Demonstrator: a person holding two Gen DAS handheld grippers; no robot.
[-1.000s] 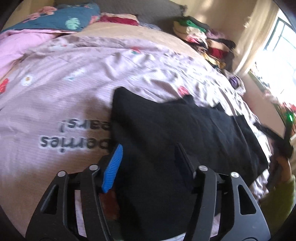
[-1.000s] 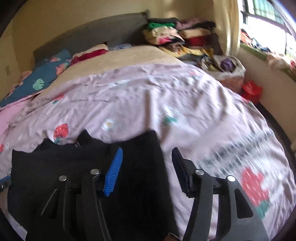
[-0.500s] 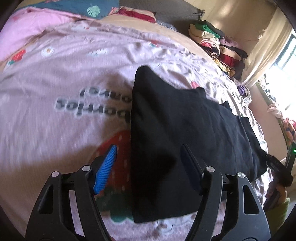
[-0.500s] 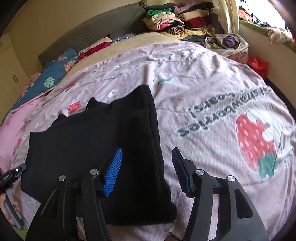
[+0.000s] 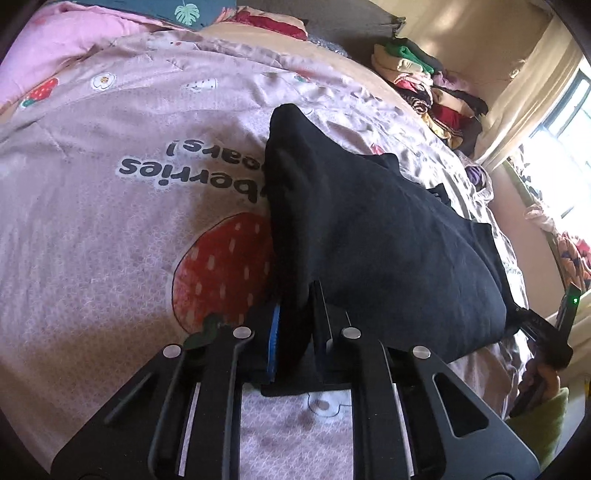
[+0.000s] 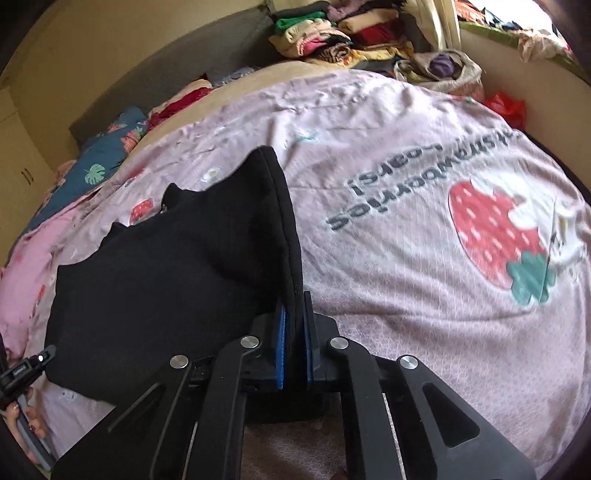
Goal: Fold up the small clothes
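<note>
A black garment point(image 5: 369, 229) lies spread on the pink strawberry bedspread point(image 5: 110, 221). My left gripper point(image 5: 295, 306) is closing on the garment's near left corner, and the black cloth bunches between its pads. In the right wrist view the same garment point(image 6: 177, 258) stretches away to the left, and my right gripper point(image 6: 291, 306) is closing on its near right corner, the hem pinched between the blue pads. Each wrist view catches the other gripper at the garment's far corner: the right gripper point(image 5: 546, 332) at the right edge, the left gripper point(image 6: 26, 369) at the lower left.
The bedspread point(image 6: 406, 277) covers a bed. A pile of folded clothes point(image 6: 332, 33) sits at the far corner by the window. A teal leaf-print pillow point(image 6: 99, 162) and pink bedding lie at the head. A red bag point(image 6: 506, 107) rests beside the bed.
Both grippers came down and forward onto the garment's near corners and went from wide open to pinching the black cloth, which now rises in a ridge toward each gripper.
</note>
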